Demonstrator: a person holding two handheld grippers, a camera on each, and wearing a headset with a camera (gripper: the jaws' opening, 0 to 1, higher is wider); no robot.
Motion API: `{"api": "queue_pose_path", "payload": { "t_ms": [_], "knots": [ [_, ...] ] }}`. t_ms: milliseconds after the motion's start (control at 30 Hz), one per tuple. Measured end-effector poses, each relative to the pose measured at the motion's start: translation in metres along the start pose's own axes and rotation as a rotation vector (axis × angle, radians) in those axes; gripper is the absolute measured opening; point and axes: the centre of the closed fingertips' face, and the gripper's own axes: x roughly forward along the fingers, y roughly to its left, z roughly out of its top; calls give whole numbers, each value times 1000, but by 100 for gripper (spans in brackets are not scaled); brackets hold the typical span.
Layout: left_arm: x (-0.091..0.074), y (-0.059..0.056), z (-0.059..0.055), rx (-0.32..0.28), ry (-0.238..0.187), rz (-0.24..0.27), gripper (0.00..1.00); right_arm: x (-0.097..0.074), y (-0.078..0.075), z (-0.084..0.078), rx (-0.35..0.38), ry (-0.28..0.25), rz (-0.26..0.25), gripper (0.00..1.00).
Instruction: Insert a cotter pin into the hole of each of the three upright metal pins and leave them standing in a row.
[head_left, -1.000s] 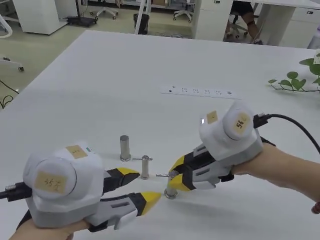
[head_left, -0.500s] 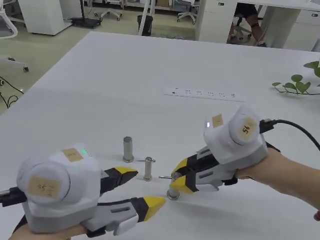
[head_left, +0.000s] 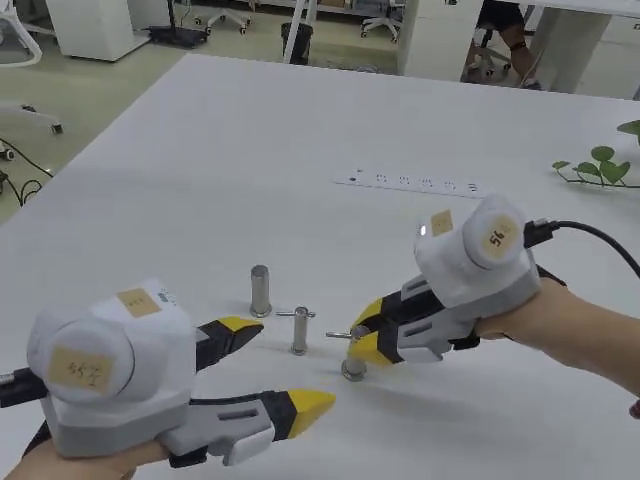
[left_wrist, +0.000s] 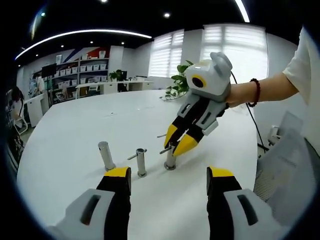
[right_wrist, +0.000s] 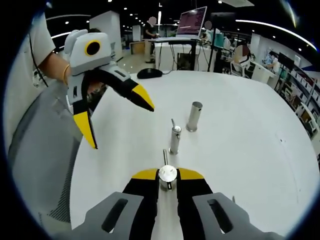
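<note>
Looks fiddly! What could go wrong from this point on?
The right tongs are closed around the top of the nearest pin; pulling away could tip it, since it just stands on the table. Its cotter pin sticks out one side and might slide back out. The open left tongs sit close and could bump the middle pin.

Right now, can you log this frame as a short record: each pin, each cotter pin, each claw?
far pin: upright, no cotter pin through it
middle pin: upright, cotter pin through its top
near pin: upright, second cotter pin poking out near its top
right claw: closed about the near pin's top
left claw: open, holding nothing, short of the pins
layout: three pins in a slanted row, apart from each other
</note>
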Motion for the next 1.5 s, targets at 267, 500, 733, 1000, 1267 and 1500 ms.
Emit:
{"api": "queue_pose_path", "payload": {
  "t_ms": [267, 500, 733, 1000, 1267, 1500],
  "knots": [
    [0, 2, 0, -7, -6, 6, 67, 0, -9, -1, -3, 14, -10, 14],
    [1, 1, 1, 12, -12, -1, 70, 0, -14, -2, 2, 18, -2, 14],
    [1, 0, 1, 15, -13, -3, 72, -1, -16, -3, 17, 16, 16, 14],
    [1, 0, 1, 15, -11, 0, 74, -1, -13, -2, 22, -7, 29, 15],
    [1, -1, 0, 15, -9, -1, 74, 0, -12, -1, 20, -18, 28, 15],
    [1, -1, -1, 20, -2, -1, 73, 0, -13, 0, 23, -19, 24, 15]
  ]
}}
